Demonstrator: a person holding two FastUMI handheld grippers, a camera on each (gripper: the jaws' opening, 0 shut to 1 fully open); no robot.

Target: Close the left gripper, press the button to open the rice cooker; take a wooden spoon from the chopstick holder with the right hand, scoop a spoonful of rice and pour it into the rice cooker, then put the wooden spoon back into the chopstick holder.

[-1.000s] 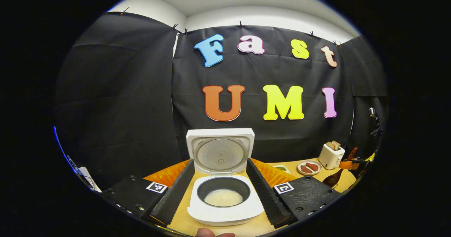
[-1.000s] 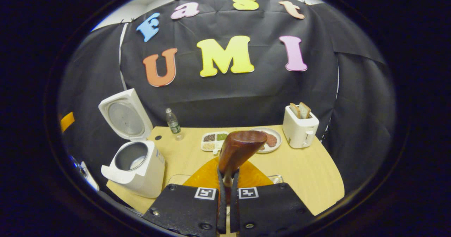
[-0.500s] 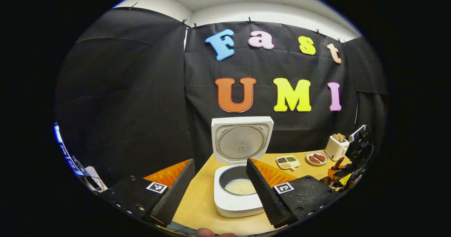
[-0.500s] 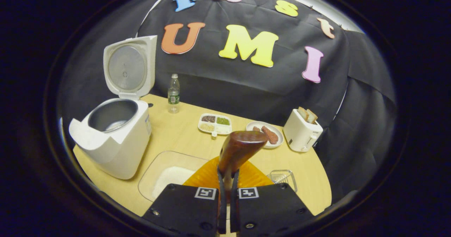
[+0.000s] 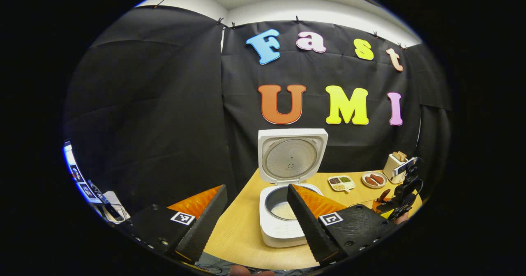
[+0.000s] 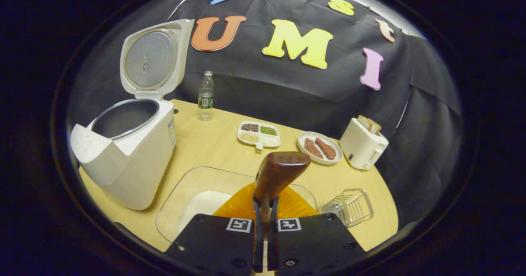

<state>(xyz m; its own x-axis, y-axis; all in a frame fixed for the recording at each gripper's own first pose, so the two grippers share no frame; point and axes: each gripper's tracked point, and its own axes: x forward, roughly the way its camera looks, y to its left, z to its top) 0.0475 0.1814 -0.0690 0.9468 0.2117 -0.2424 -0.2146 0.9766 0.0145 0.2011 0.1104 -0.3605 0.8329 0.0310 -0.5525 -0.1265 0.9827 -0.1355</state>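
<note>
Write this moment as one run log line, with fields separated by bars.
rice cooker: lid open, rice inside | right gripper: shut on wooden spoon, above the clear rice dish | left gripper: open, empty | wire holder: empty

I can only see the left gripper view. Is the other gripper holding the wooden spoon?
Observer: Yes. The right gripper is shut on the wooden spoon.
Operator: Where's the rice to scoop?
Observer: In a clear container right under the spoon, next to the rice cooker.
Operator: And where does the spoon go after?
Observer: The chopstick holder, a wire basket, is on the table, to the right of the container in the right gripper view.
</note>
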